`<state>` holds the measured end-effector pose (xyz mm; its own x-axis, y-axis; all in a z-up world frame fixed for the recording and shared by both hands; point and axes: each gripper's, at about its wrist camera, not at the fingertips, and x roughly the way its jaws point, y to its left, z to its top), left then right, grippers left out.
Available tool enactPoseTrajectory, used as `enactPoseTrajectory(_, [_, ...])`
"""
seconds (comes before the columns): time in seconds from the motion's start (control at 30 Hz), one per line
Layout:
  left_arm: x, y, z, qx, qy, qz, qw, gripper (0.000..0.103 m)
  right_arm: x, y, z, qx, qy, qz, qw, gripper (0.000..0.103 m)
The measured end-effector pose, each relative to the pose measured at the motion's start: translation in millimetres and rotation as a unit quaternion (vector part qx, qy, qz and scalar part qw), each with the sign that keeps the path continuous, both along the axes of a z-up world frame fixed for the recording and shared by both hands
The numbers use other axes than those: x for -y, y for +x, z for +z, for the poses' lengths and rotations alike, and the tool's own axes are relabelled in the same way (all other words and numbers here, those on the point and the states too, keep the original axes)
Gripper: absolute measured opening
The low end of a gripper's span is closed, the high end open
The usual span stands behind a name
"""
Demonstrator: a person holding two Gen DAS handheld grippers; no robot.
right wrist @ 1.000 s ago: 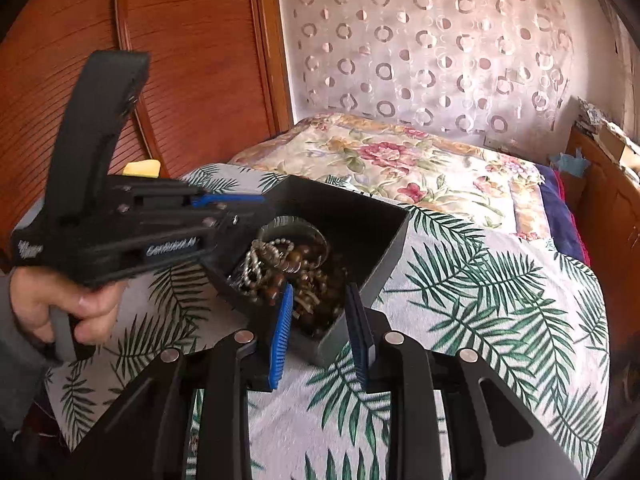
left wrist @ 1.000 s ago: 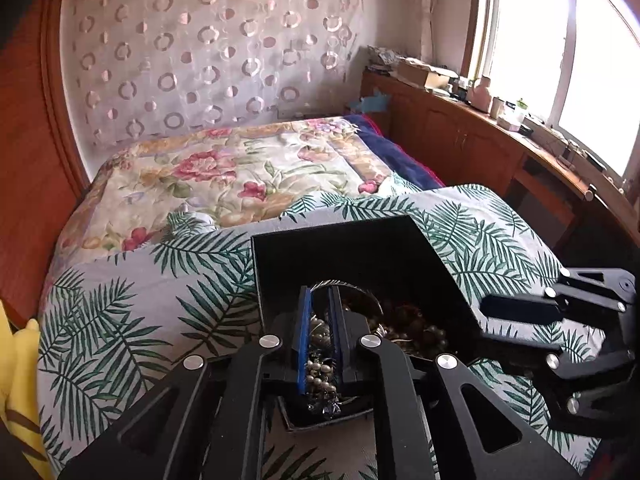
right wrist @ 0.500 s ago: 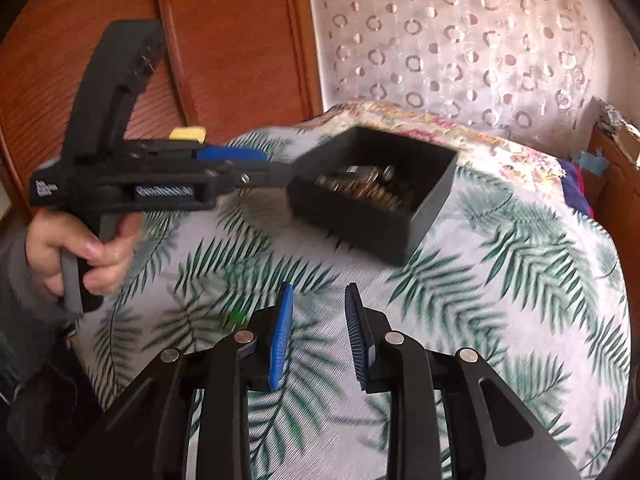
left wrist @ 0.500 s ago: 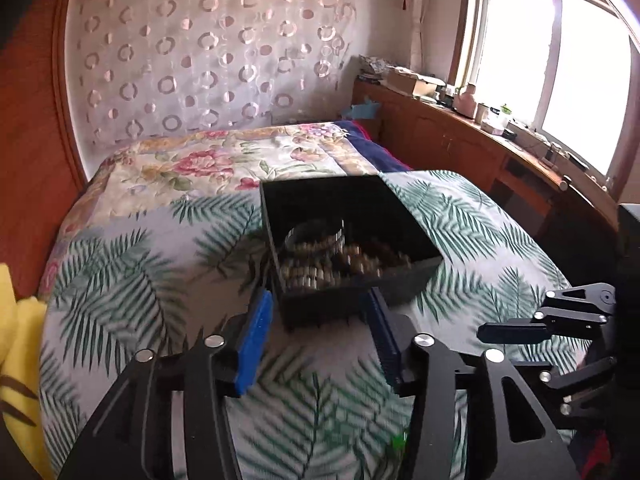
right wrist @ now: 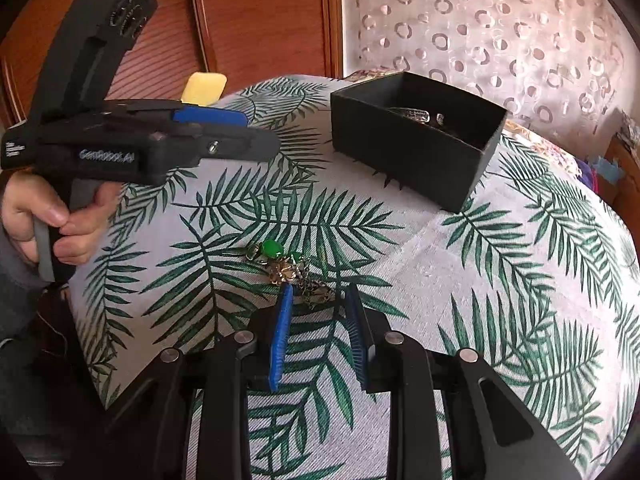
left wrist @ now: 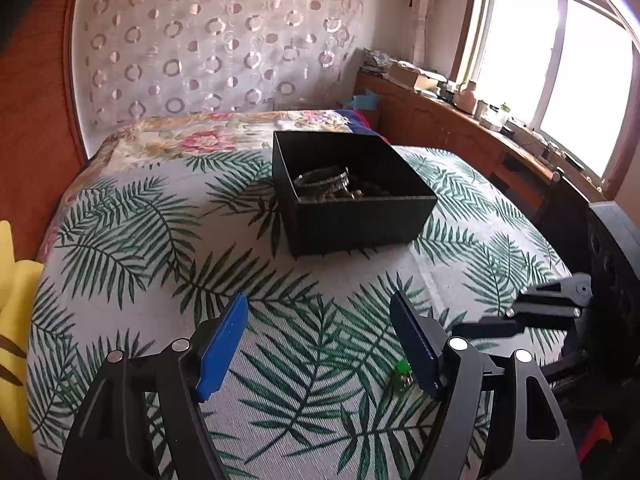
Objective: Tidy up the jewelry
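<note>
The right gripper [right wrist: 318, 300] is hovering low over the palm-print bedspread [right wrist: 500, 280], its blue pads parted to a middling gap and holding nothing, and it is lining up on the green-stone chain piece [right wrist: 288, 266] lying loose on the cloth just in front of its tips. The chain's tail is sitting right at the mouth of the jaws, near the left pad, so the approach looks aimed at the gold tangle rather than the smooth green bead, which would likely slip.

The left gripper [left wrist: 320, 332] is hanging wide open and empty, level above the cloth and pointing toward the black box [left wrist: 352, 196]. In the right wrist view the person's left hand [right wrist: 44, 216] is wrapped on its trigger handle, off to the side; it seems to be keeping clear so the other tool has room.

The box is sitting well apart from the loose piece, farther up the bed, open-topped, with a silver bangle [left wrist: 322, 178] and darker beads piled inside. Exactly what is in that pile is hard to make out; it is small and in shadow.

From the left wrist view, the green stone [left wrist: 402, 368] is peeking out just beside the right pad of that gripper. My read: one stray piece is waiting to be pinched and carried to the box.
</note>
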<state>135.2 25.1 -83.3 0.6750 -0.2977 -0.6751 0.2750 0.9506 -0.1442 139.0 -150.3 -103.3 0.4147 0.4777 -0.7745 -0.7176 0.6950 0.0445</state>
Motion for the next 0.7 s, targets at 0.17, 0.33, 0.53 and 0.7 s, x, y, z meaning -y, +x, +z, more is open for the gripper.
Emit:
enactPoseTrajectory(0.17, [-0.4,-4.8,-4.7,-0.003,0.001,-0.001,1.0000,0.071,-10.9,0.2,-0.8,0.017,-0.026,0.009,0.999,0.012])
enactPoseTrajectory(0.33, [-3.9,-7.9,-4.2,0.000,-0.003,0.004,1.0000,0.071,-7.7,9.6,4.0,0.022,-0.018,-0.006,1.000,0.011])
enactPoseTrajectory(0.53, [-4.3,-8.7,-5.5,-0.003,-0.003,0.005,1.0000,0.071,5.4,18.5,27.6,0.042,0.013,-0.024,0.999,0.004])
enactPoseTrajectory(0.7, [0.6,-12.4,-8.8,-0.007,-0.003,-0.004,1.0000,0.071,10.4,16.6,46.5,0.070,0.021,-0.032,0.997,0.004])
